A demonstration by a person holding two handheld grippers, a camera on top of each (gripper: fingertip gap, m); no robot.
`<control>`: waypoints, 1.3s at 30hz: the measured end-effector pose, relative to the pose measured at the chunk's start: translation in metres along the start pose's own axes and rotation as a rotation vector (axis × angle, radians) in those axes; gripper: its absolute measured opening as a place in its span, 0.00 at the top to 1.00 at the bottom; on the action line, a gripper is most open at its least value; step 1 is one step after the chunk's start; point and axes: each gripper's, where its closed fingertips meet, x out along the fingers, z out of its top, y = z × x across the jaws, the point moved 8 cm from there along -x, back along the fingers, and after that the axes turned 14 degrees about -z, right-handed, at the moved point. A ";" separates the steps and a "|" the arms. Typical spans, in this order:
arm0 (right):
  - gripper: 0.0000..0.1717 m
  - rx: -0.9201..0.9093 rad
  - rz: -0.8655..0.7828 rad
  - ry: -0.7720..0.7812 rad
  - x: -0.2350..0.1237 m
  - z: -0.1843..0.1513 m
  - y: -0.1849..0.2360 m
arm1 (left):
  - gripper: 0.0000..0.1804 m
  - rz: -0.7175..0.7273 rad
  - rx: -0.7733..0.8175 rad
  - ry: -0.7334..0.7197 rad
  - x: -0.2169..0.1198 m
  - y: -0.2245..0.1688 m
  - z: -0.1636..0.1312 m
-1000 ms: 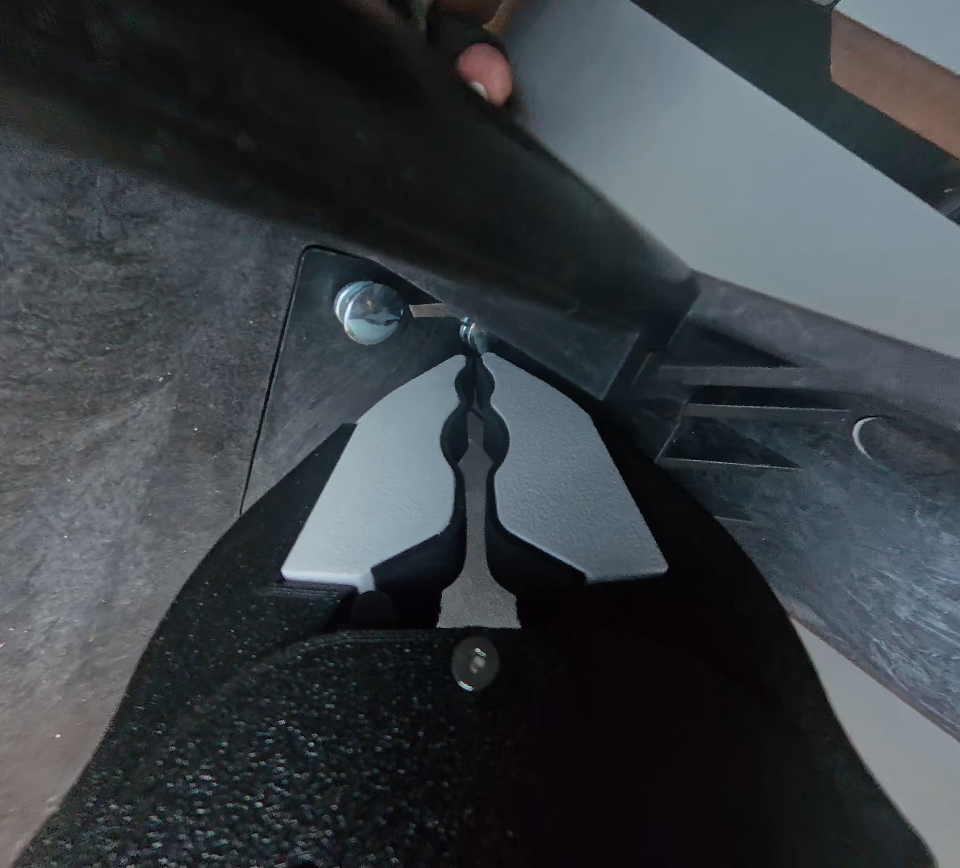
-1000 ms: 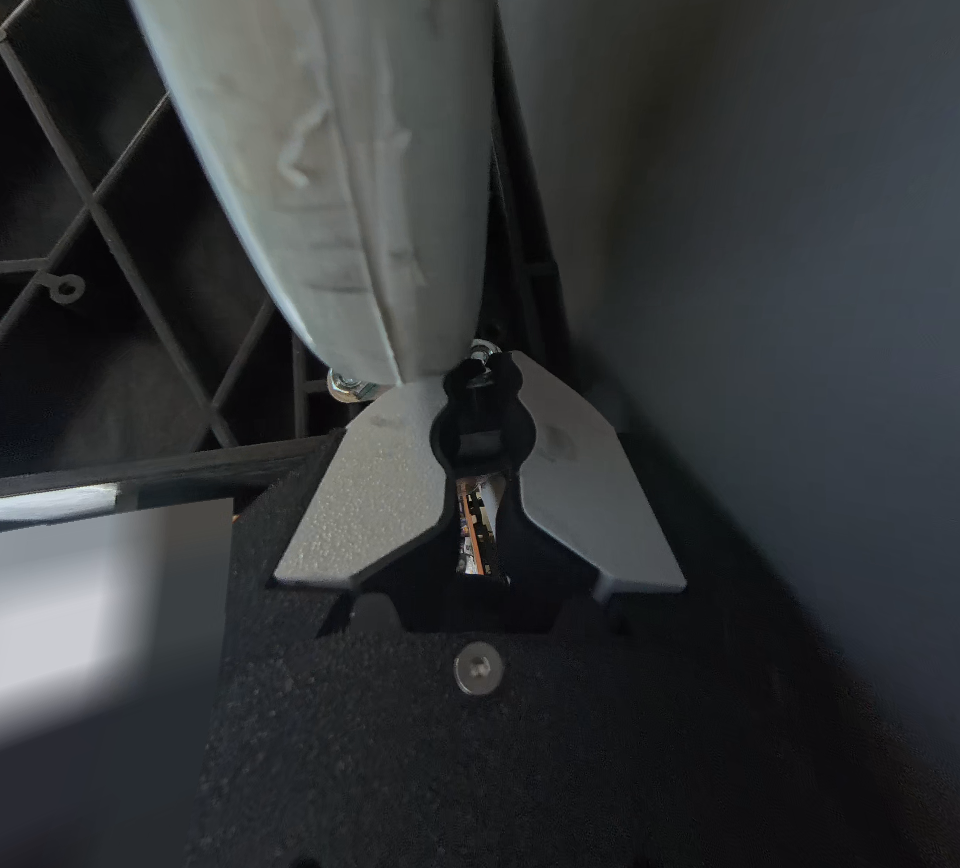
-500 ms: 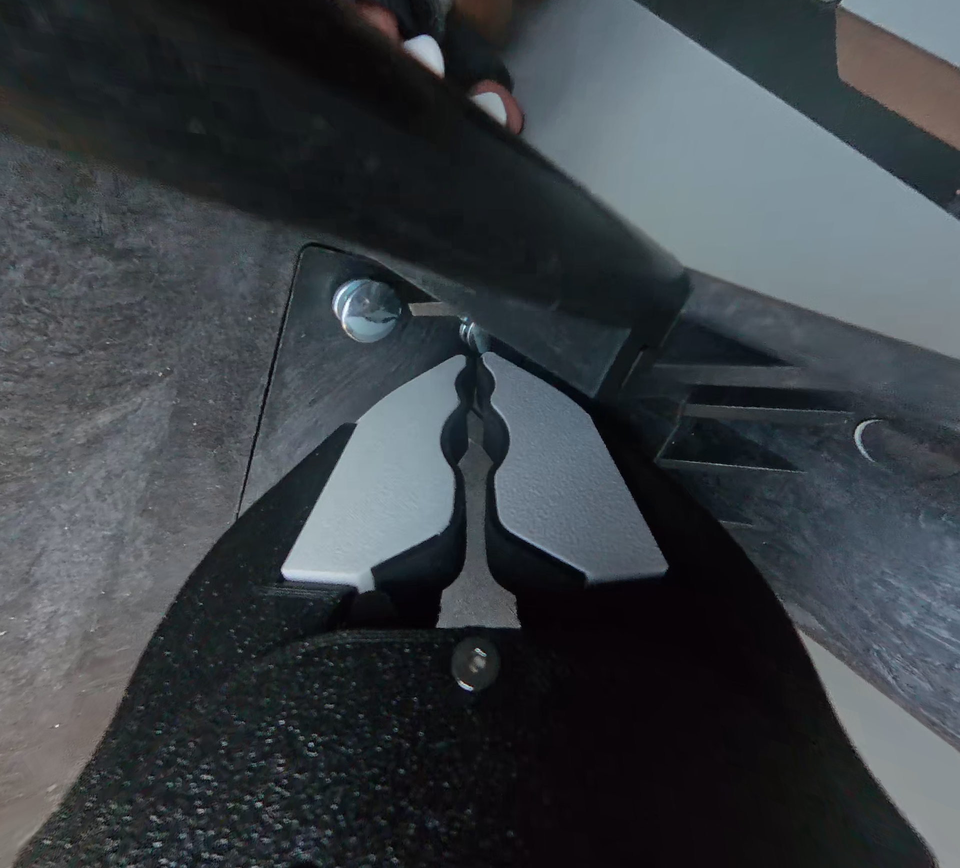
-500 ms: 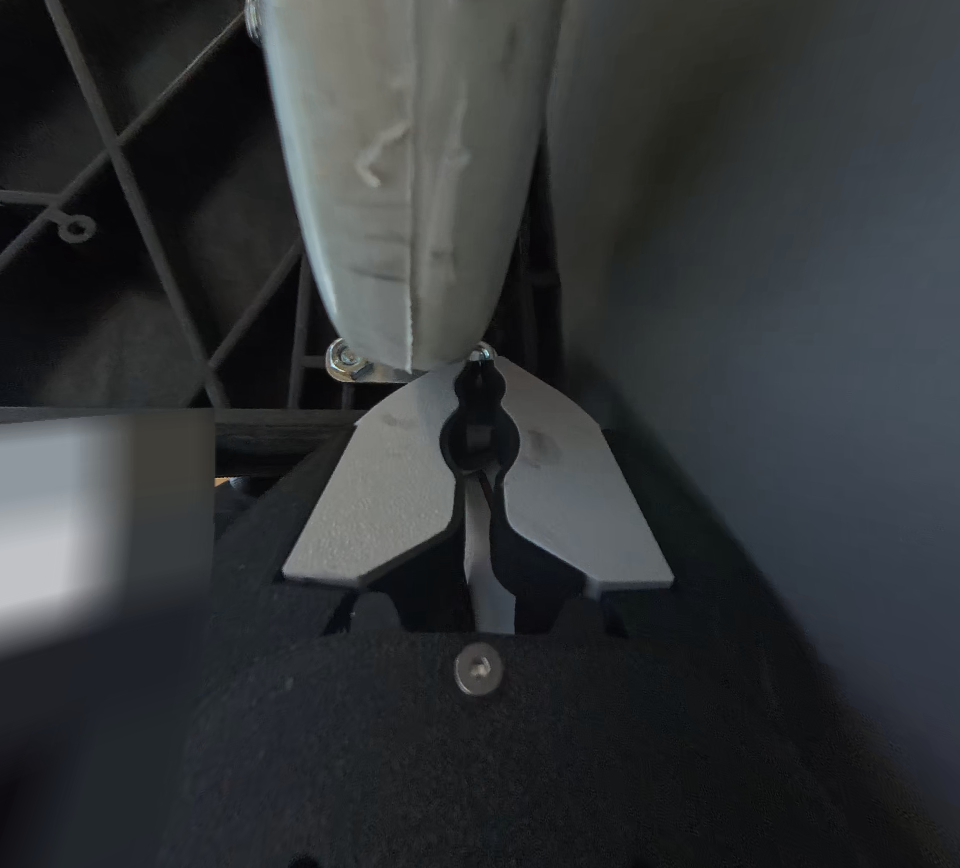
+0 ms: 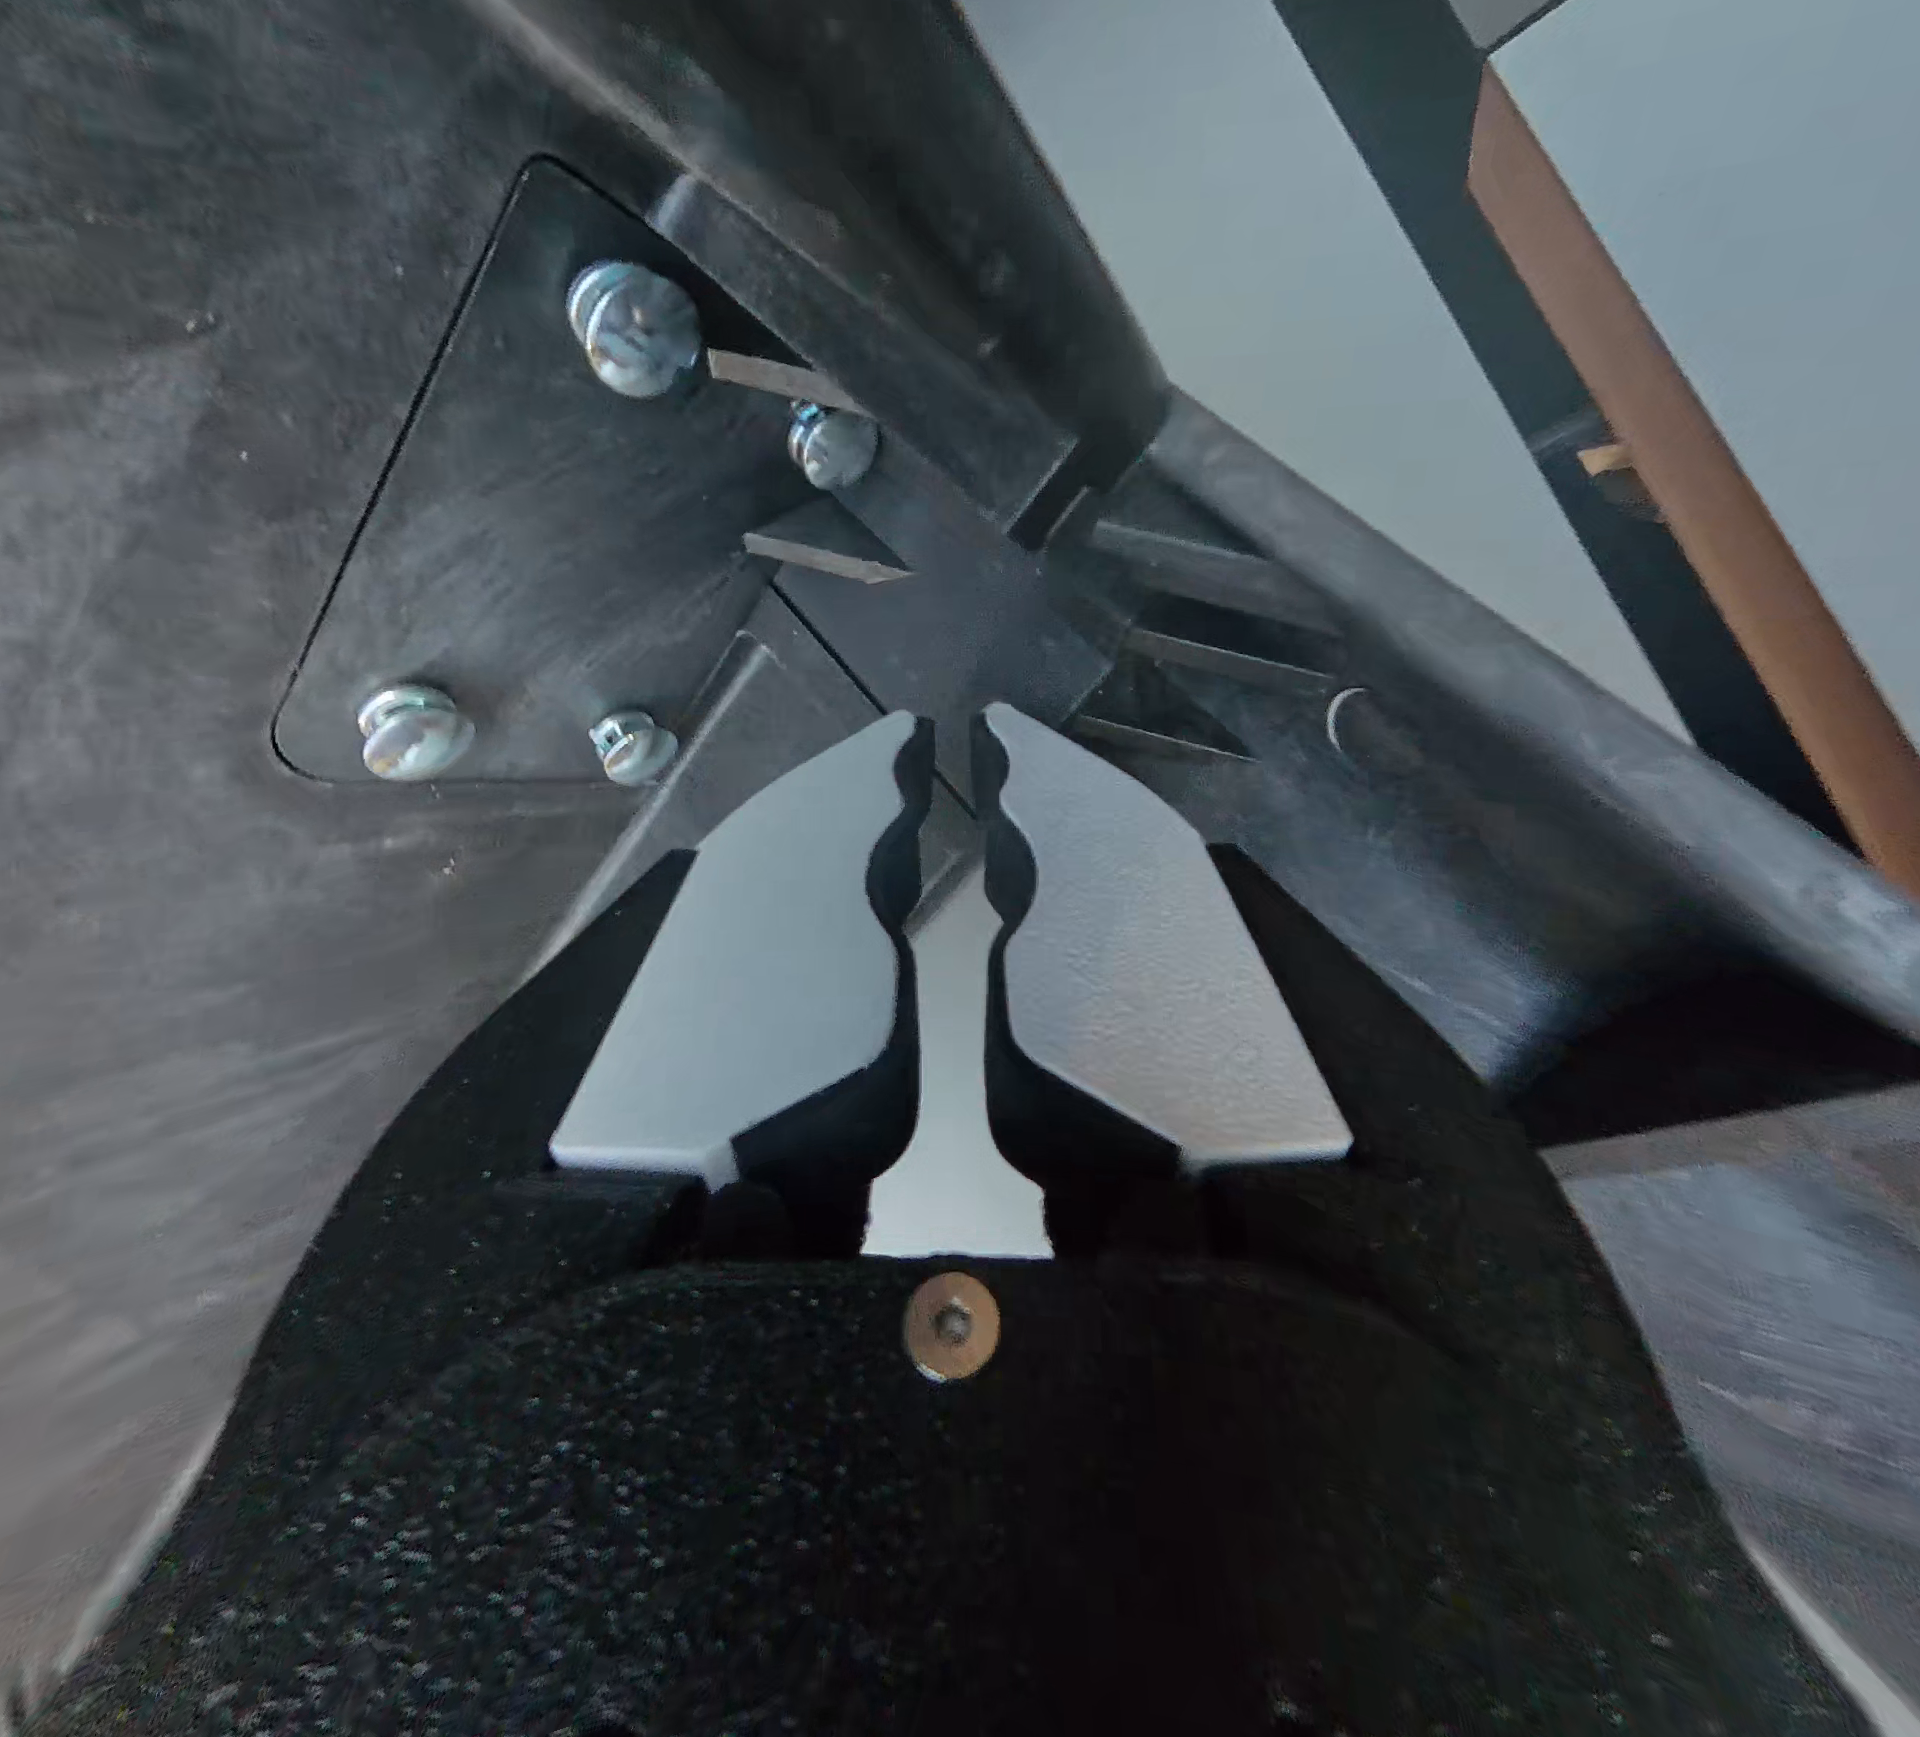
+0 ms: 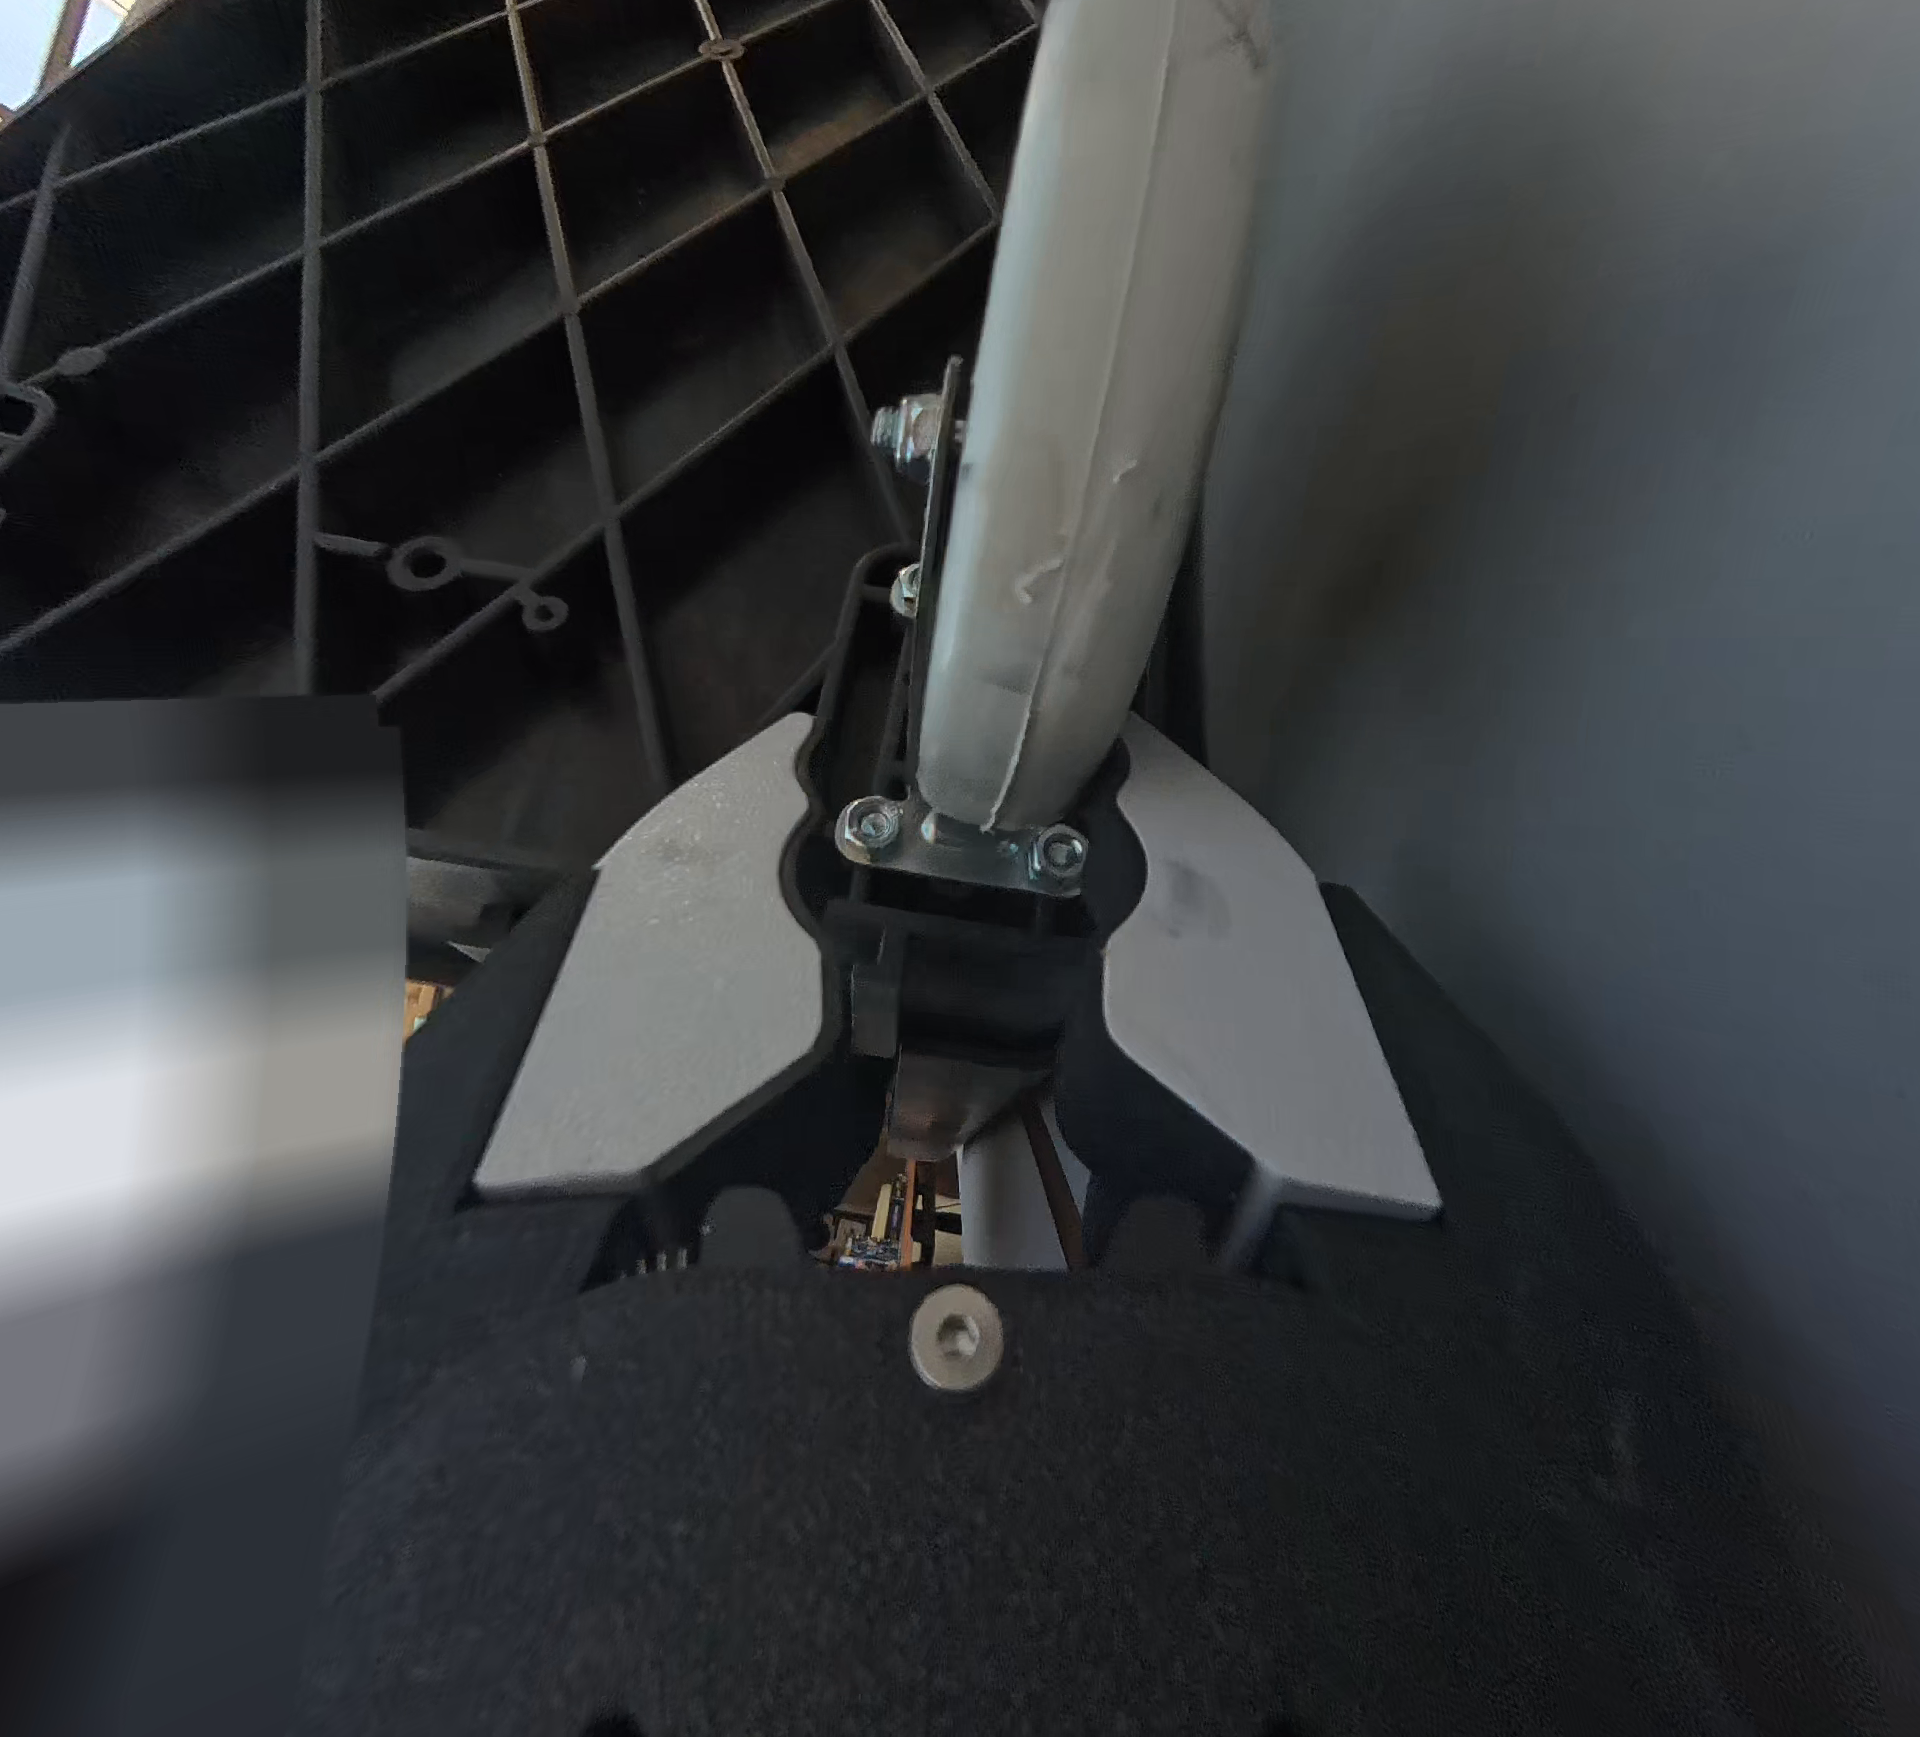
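- Surface, left wrist view: a dark scuffed panel (image 5: 187, 544) fills the left side. A black triangular plate (image 5: 499, 565) is fixed to it with four silver bolts (image 5: 632, 328).
- A black bar (image 5: 790, 129) runs diagonally above the plate and meets a black bracket (image 5: 966, 607) with ribs beside it.
- Room, left wrist view: a pale grey wall (image 5: 1195, 129) lies behind, crossed by a black strip (image 5: 1351, 25) and a brown edge (image 5: 1621, 399).
- Left gripper (image 5: 951, 737): fingers slightly apart, a narrow slot between them. The tips lie just at the bracket's lower edge; nothing is pinched.
- Surface, right wrist view: a black ribbed grid panel (image 6: 520, 233) spans the upper left. A grey wall (image 6: 1558, 440) fills the right side.
- A grey wheel (image 6: 1112, 357), scuffed, stands near upright in a metal fork (image 6: 940, 482). Its base plate (image 6: 961, 840) carries two bolts.
- Right gripper (image 6: 966, 757): fingers spread wide, one either side of the wheel's lower end and base plate. Whether the fingers touch it cannot be told.
- Edges and open room: the wheel stands near the wall on its right. Open room lies to the left, along the grid panel.
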 end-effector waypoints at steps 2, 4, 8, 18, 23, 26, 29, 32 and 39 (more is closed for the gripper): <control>0.82 0.056 -0.014 -0.004 0.006 0.005 -0.005 | 0.96 -0.002 -0.072 -0.041 -0.006 -0.006 -0.001; 0.82 0.054 -0.026 0.015 0.011 0.004 -0.003 | 0.96 -0.008 -0.121 -0.066 -0.006 -0.013 -0.001; 0.82 0.026 -0.055 0.006 0.011 0.002 0.000 | 0.98 -0.024 -0.127 -0.012 0.005 -0.023 -0.006; 0.82 0.028 -0.042 0.043 0.012 0.005 -0.002 | 1.00 -0.020 -0.142 -0.037 0.006 -0.023 -0.007; 0.81 0.007 -0.066 0.039 0.013 0.002 0.000 | 0.99 -0.028 -0.123 -0.001 0.006 -0.023 -0.005; 0.81 0.017 -0.087 0.031 0.014 0.000 0.003 | 0.99 -0.034 -0.121 0.011 0.006 -0.024 -0.004; 0.81 0.016 -0.071 0.036 0.014 0.002 0.001 | 0.99 -0.037 -0.112 0.019 0.005 -0.024 -0.002; 0.81 0.043 -0.094 0.029 0.015 -0.001 0.004 | 0.99 -0.039 -0.118 0.011 0.005 -0.025 -0.001; 0.82 0.030 -0.047 0.097 0.013 0.000 -0.001 | 0.98 -0.044 -0.127 0.001 0.004 -0.023 -0.001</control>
